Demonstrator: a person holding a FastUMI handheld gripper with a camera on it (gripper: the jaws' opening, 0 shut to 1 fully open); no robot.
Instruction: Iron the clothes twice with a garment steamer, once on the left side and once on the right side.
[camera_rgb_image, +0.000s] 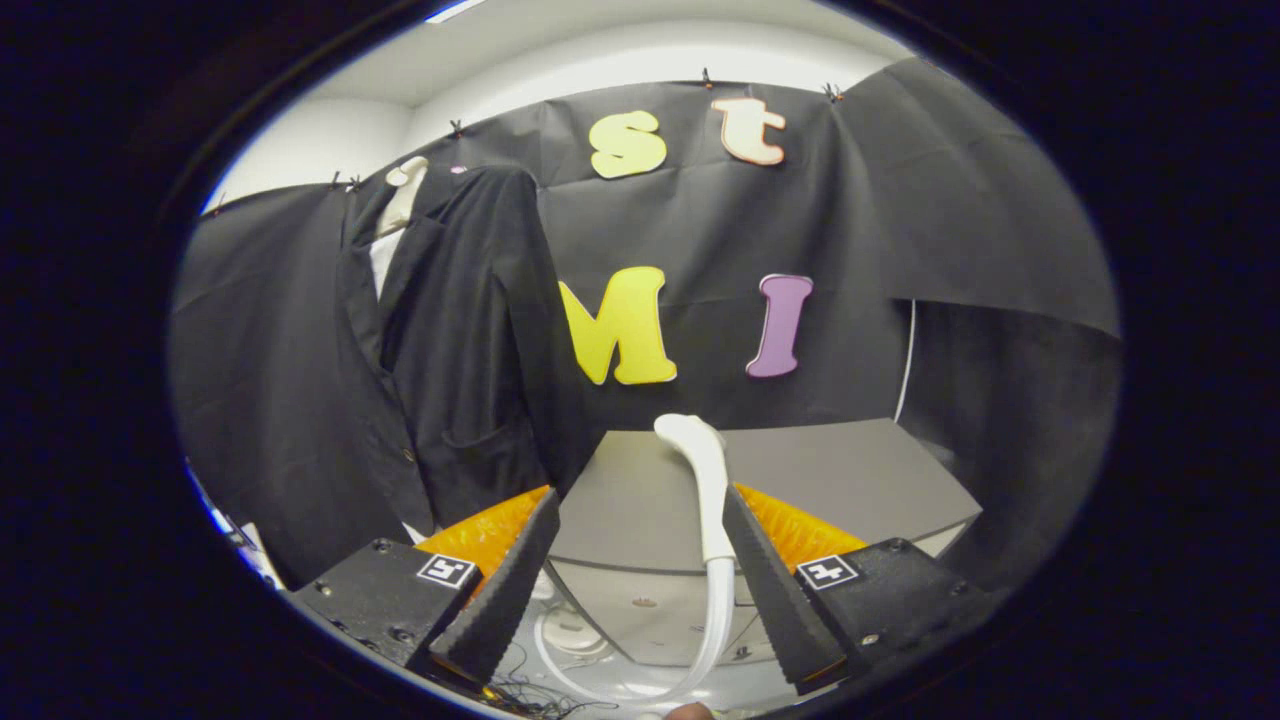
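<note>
A black jacket hangs on a white-necked dress form, beyond my left finger and against the black cloth wall. The white garment steamer head stands upright between my fingers, right beside the inner face of the right finger. Its white hose runs down and loops back under the fingers. My gripper is open, with a wide gap between the steamer head and the left finger. I cannot tell whether the right finger touches the steamer.
A grey table stands just ahead of the fingers, with its front panel below. A white round unit and thin dark cables lie on the floor underneath. Black cloth walls close in the left, back and right.
</note>
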